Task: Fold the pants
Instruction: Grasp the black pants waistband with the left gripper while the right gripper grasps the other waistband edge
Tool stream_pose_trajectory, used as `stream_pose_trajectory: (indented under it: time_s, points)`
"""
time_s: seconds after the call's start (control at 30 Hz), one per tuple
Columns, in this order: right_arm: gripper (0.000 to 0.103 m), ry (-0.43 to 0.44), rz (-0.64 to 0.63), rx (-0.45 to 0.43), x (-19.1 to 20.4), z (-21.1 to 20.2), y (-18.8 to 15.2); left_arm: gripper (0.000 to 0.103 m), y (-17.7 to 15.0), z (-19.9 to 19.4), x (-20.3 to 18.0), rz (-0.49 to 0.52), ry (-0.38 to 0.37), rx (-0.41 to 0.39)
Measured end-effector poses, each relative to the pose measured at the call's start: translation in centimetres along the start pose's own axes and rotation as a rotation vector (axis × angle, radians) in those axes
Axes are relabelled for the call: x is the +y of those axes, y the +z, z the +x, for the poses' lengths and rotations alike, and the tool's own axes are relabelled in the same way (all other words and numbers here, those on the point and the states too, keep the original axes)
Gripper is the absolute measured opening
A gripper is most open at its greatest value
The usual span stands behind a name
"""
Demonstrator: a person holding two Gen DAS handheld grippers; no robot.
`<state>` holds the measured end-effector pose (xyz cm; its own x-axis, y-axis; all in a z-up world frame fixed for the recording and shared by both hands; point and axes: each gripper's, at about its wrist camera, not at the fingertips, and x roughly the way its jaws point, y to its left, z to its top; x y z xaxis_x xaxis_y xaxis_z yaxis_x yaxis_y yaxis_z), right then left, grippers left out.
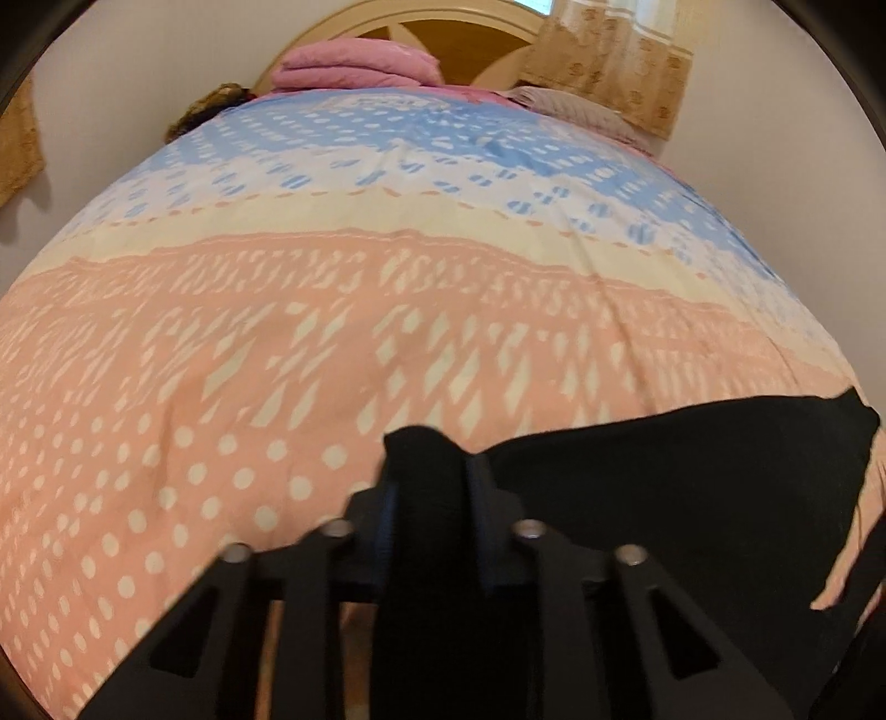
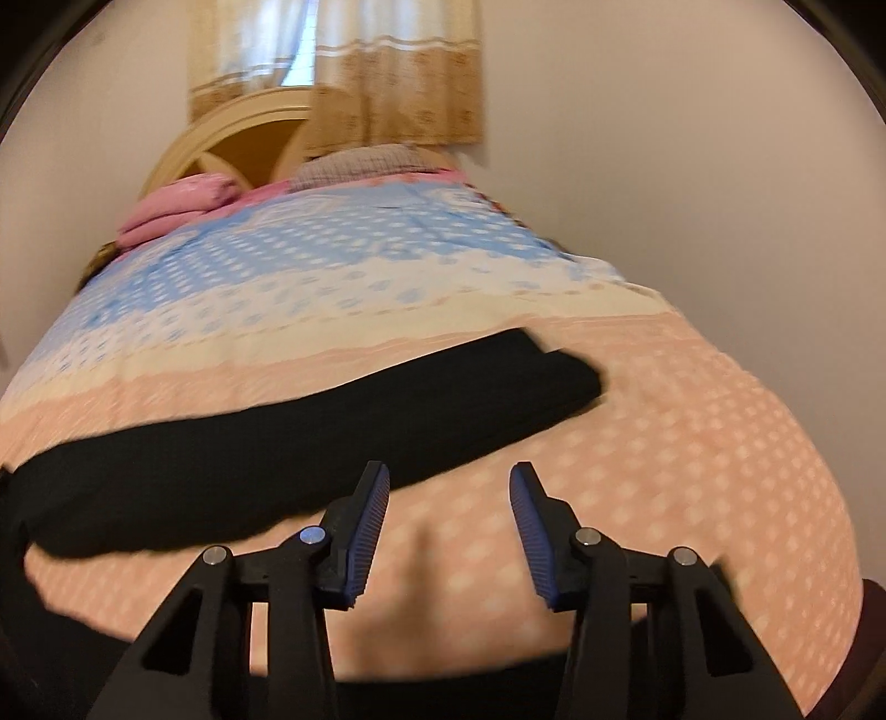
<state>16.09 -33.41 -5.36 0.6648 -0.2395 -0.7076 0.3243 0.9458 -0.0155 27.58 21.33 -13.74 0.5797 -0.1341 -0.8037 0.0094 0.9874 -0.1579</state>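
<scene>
Left hand-held gripper (image 1: 426,487): pressed together on a bunched-up corner of the black pants (image 1: 664,487); cloth fills the gap between its fingers and pokes up past the tips.
Right hand-held gripper (image 2: 448,487): jaws spread, nothing between them, only bedspread showing in the gap; its left fingertip sits just beside the near edge of the pants.
Pants: lying flat on the bed's pink-and-blue bedspread (image 1: 277,360); in the right wrist view a long black band from 9 o'clock towards 2 o'clock, ending in a rounded fold; in the left wrist view they spread from the gripper out to 3 o'clock.
Bedspread: pink zone near, cream stripe, blue zone far.
Far end, 12 o'clock: folded pink blanket (image 1: 354,69), wooden headboard (image 1: 443,33), patterned curtain (image 2: 387,99).
</scene>
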Motion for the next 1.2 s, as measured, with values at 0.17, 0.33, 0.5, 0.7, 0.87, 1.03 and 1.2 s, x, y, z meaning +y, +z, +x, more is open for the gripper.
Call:
stream_pose_trajectory:
  time_s: [0.17,0.33,0.5,0.7,0.87,1.03,1.2]
  points:
    - [0.048,-0.072,0.043,0.015,-3.9,2.4,3.4,0.016,0.8,-0.6,-0.9,0.048,0.0,-0.041]
    - [0.048,-0.053,0.082,0.047,-6.1,6.1,6.3,0.016,1.0,0.5,-1.3,0.06,0.022,-0.021]
    - [0.048,0.013,0.099,0.104,-6.8,10.3,8.0,0.016,0.5,1.3,-1.0,0.039,0.034,-0.021]
    - [0.058,0.066,0.072,0.191,-5.8,15.0,8.9,0.017,0.3,1.6,-1.1,0.035,0.049,-0.017]
    - [0.058,0.09,0.047,0.237,-5.2,16.8,8.9,0.027,0.5,1.8,-1.3,0.042,0.079,-0.012]
    - [0.012,0.134,0.026,0.243,-4.9,16.1,8.8,0.016,0.8,2.0,-2.1,0.086,0.069,-0.005]
    - [0.007,0.128,0.01,0.193,-4.6,14.1,8.8,0.016,0.9,1.4,-2.3,0.11,0.081,-0.027]
